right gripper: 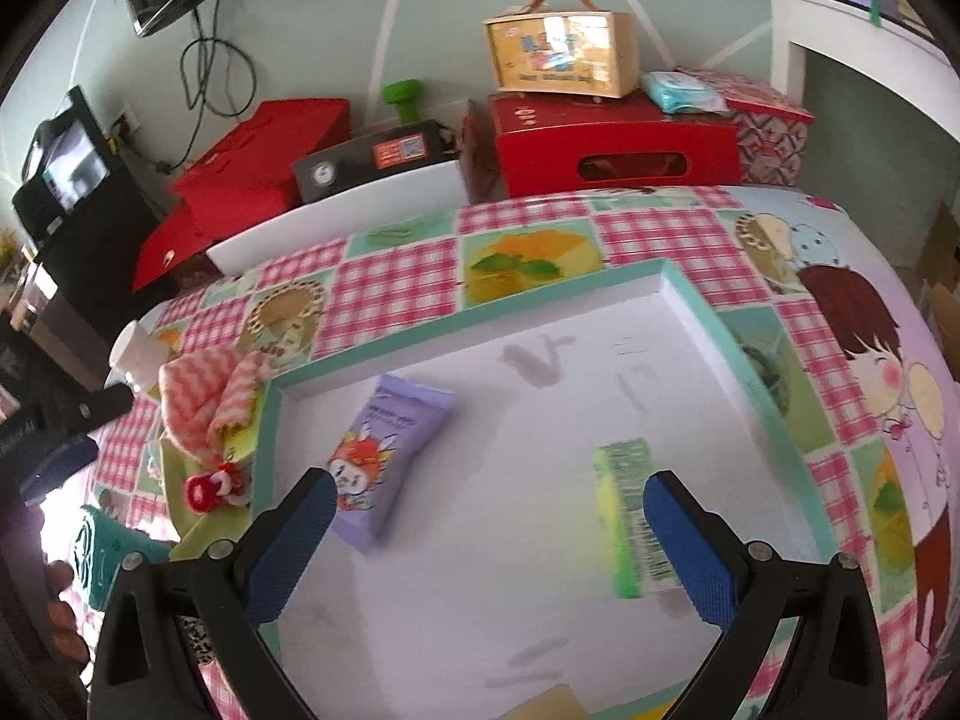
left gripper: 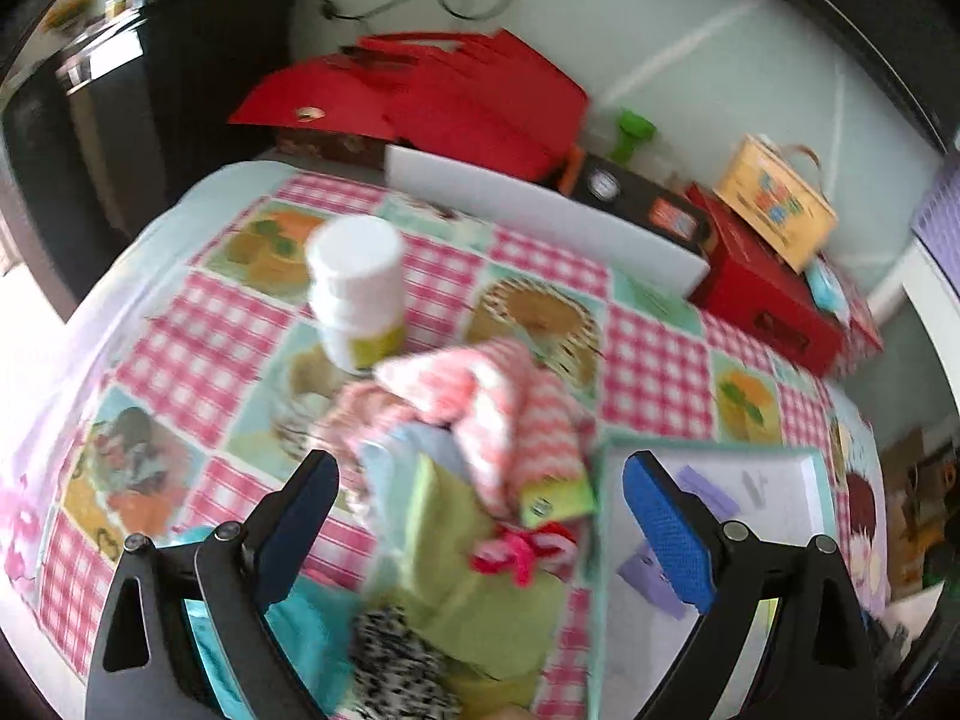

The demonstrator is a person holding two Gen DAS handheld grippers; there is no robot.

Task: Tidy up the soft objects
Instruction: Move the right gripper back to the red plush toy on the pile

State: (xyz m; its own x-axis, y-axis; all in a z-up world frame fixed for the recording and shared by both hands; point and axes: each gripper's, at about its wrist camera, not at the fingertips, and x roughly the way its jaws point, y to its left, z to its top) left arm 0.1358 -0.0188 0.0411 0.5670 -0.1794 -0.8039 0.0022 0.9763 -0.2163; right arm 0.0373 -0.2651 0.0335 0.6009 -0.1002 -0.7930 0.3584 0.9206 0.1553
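Lying crumpled, pink zigzag cloth (left gripper: 504, 402), blurred

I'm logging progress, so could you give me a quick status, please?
Both grippers open, empty: left gripper over cloth pile, right gripper over tray. White bottle stands behind pile.

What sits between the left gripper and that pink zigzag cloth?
Nothing solid. The open left gripper faces the pink cloth directly; it lies atop the pile, with a green cloth nearer below. The white bottle stands behind.
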